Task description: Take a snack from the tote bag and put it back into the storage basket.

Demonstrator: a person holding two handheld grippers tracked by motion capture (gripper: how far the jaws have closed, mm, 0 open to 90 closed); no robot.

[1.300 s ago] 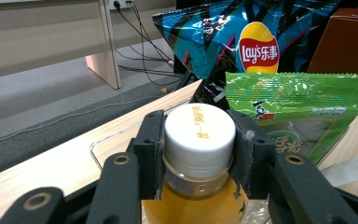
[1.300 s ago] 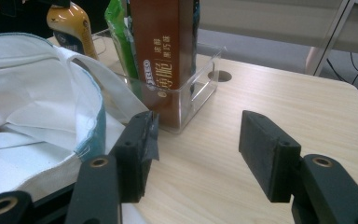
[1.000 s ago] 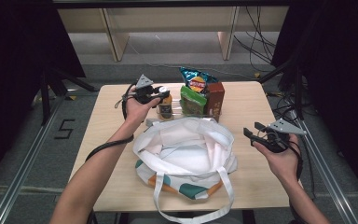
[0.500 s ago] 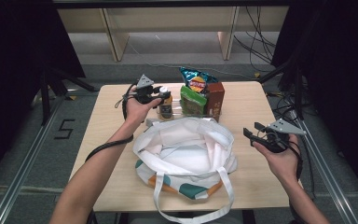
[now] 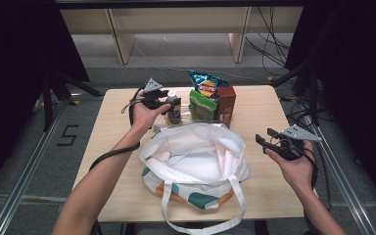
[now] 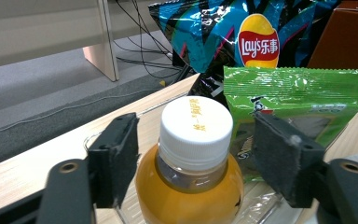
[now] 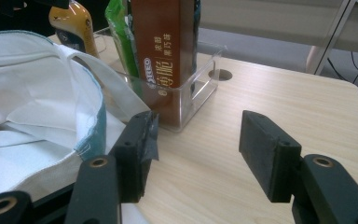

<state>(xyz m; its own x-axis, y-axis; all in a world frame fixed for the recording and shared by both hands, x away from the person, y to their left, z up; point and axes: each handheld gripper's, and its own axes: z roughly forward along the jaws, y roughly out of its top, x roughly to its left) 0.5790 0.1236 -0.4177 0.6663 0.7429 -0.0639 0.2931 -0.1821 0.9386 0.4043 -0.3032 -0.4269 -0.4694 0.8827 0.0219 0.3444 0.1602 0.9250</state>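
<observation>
A bottle of orange drink with a white cap [image 6: 195, 128] stands at the left end of a clear tray at the table's far side [image 5: 175, 113]. My left gripper [image 5: 173, 102] reaches it from the left. Its pads [image 6: 116, 156] stand on either side of the bottle's neck and do not press on the cap. The jaws have just been opening, with the bottle still between them. My right gripper [image 5: 264, 137] hovers open over bare table [image 7: 196, 149], to the right of the white tote bag [image 5: 196, 156], with nothing between its jaws.
The clear tray [image 7: 200, 84] also holds a green packet [image 6: 298, 93], a blue Lay's crisp bag [image 6: 242, 32] and a brown box [image 7: 163, 51]. The tote bag lies open-mouthed in the table's middle, its handles trailing toward the near edge. Bare wood lies right of the tray.
</observation>
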